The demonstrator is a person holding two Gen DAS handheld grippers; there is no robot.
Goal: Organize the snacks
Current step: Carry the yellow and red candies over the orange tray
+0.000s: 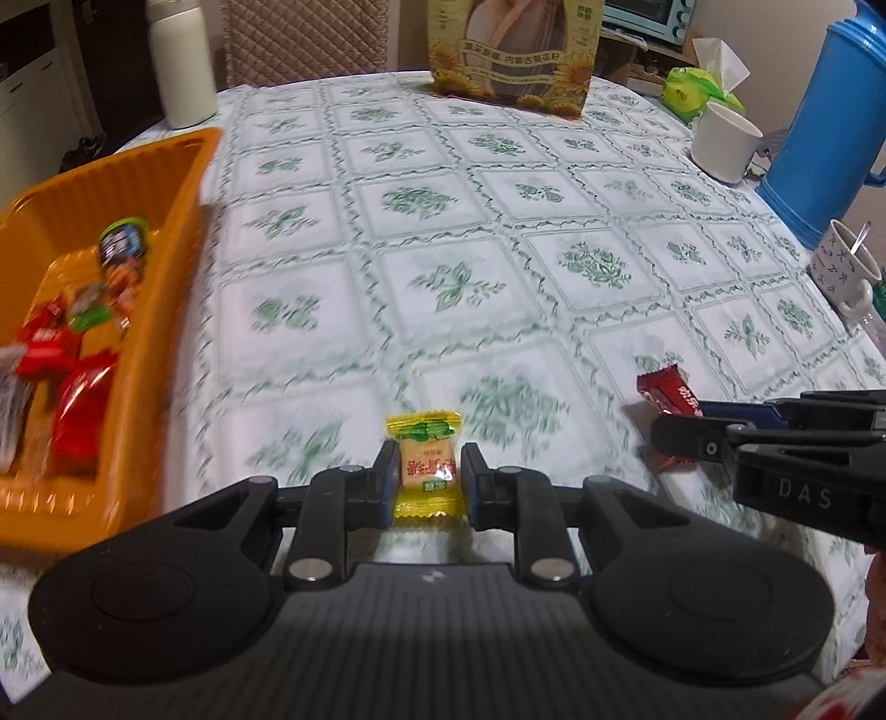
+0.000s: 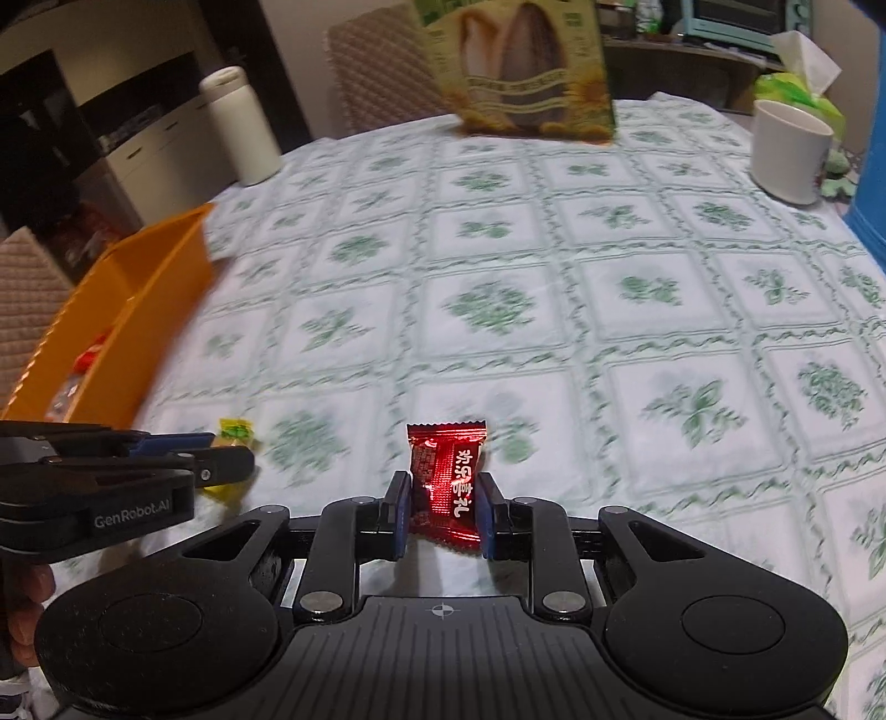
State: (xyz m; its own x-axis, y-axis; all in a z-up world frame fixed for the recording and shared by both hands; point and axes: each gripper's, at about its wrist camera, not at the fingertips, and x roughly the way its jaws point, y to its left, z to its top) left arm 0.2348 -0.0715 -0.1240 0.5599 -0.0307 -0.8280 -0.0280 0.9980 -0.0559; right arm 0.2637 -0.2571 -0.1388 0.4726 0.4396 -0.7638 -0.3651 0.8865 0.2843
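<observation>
The left gripper (image 1: pixel 425 479) is clamping a yellow candy (image 1: pixel 425 465) between its blue pads, the wrapper standing upright above a green-patterned tablecloth (image 1: pixel 443 249). The right gripper (image 2: pixel 442 512) is pinching a red candy (image 2: pixel 447 484) the same way, its crimped top edge sticking up past the fingertips. Each gripper is showing in the other's view, side by side and near each other over the table's near edge. An orange bin (image 1: pixel 166 310) is sitting to the left, holding a blurred heap of wrapped snacks: several red packets (image 1: pixel 83 404), a green one (image 1: pixel 88 315) and a dark blue-green one (image 1: pixel 123 243) leaning against the ribbed wall; a silvery wrapper is lying at the bin's near end. A sunflower-seed bag (image 1: pixel 512 52) is standing at the far side of the table, a white bottle (image 1: pixel 180 61) at the far left. To the right, a white cup (image 1: pixel 724 141) is standing beside a blue thermos (image 1: pixel 830 111), with a tissue pack (image 1: pixel 700 88) behind the cup and a patterned mug (image 1: pixel 844 268) with a spoon in it nearer the edge; whether the white cup is holding anything cannot be told.
</observation>
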